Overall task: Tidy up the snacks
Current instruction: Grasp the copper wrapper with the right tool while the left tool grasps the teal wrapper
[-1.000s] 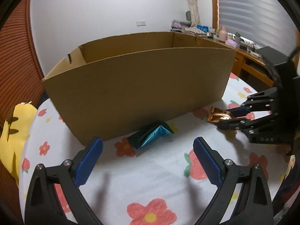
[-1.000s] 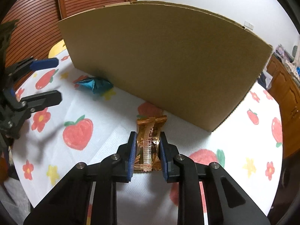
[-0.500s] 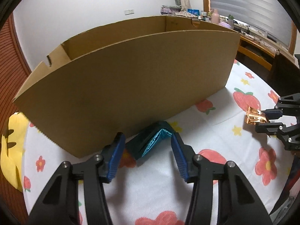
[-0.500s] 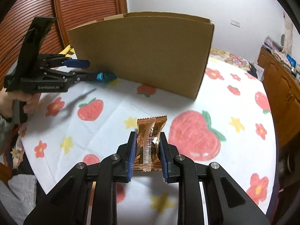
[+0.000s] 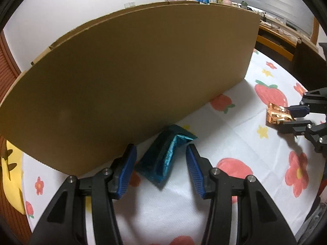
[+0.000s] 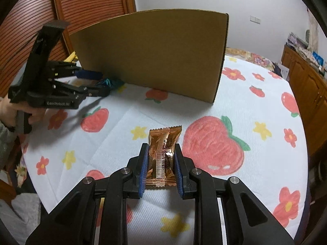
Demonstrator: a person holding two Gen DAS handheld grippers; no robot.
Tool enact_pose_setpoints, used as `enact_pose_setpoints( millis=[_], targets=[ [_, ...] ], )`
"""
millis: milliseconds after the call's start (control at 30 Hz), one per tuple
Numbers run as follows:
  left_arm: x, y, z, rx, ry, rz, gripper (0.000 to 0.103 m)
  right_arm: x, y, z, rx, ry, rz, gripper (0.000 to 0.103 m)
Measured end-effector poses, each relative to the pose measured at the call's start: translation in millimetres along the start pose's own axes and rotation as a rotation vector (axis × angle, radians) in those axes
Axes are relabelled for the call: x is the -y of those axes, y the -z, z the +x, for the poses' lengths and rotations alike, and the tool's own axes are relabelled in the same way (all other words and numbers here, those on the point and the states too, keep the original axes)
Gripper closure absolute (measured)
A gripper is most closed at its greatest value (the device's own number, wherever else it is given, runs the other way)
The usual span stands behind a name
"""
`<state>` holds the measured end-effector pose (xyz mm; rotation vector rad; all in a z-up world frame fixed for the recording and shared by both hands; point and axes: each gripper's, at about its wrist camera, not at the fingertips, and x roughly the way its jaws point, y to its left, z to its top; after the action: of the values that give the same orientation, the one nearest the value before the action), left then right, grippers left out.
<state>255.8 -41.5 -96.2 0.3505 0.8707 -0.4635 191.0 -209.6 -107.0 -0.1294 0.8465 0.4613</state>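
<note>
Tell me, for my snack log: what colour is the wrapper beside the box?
Teal snack wrapper, clearest in the left wrist view.

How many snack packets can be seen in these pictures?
2. The gold packet is clamped in the right gripper. The teal packet lies on the tablecloth beside the box, between the open left gripper's fingers. The box may hide more.

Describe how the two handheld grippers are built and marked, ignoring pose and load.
Both are matte black plastic linkages with silver pivot screws and ribbed blue finger pads. The left gripper shows white lettering on its body and a tall black mount. The right gripper looks alike. No cables visible.
</note>
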Motion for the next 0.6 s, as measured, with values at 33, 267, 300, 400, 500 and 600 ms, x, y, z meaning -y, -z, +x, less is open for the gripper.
enact_pose_setpoints(
  millis=[33,267,300,400,500,600],
  targets=[
    [0.5,0.2,-0.3,-0.004,0.011,-0.002,0.054,0.8,0.4,-1.0,0.001,-0.003,0.004,0.082],
    [6.1,-1.0,-3.2,-0.001,0.017,0.02,0.061,-0.3,0.2,0.0,0.004,0.006,-0.002,0.082],
    [6.7,-0.8,-3.7,0.001,0.016,0.022,0.067,-0.8,0.4,-0.3,0.004,0.007,0.0,0.082],
    [9.6,0.1,-4.3,0.006,0.006,0.02,0.075,-0.3,0.3,-0.7,0.005,0.009,0.006,0.082],
    [7.3,1.7,-2.9,0.011,0.011,0.004,0.083,-1.0,0.1,-0.6,0.005,0.01,0.007,0.082],
    [4.8,6.0,-5.0,0.019,0.016,-0.007,0.087,-0.6,0.2,-0.6,0.005,0.01,0.007,0.082]
  ],
)
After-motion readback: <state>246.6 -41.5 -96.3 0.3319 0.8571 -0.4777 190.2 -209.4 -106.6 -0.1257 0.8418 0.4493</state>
